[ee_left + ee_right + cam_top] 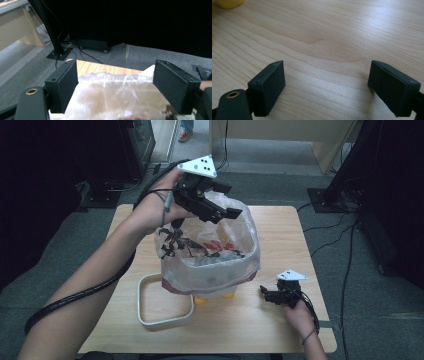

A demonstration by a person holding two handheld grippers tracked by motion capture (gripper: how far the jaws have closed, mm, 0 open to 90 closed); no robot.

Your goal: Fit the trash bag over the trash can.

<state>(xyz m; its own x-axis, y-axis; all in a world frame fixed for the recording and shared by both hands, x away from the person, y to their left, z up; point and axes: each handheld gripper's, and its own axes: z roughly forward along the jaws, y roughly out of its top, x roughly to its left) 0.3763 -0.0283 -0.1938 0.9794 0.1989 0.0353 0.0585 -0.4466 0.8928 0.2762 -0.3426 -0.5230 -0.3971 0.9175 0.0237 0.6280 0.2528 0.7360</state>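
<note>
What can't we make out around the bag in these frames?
- High view: contents of the bag are blurred by cloudy plastic; red and dark bits, kind unclear.
- High view: yellow things under the bag are mostly hidden by it.
- Left gripper view: left gripper jaws stand apart over plastic; whether they touch it is unclear.
- Right gripper view: a yellow thing is cut off by the top edge.

No readable text, label, brand, number or sign appears in any of the views. The clear plastic bag at the centre of the high view carries dark and red printed markings, but they are too blurred and crumpled to read as letters.
</note>
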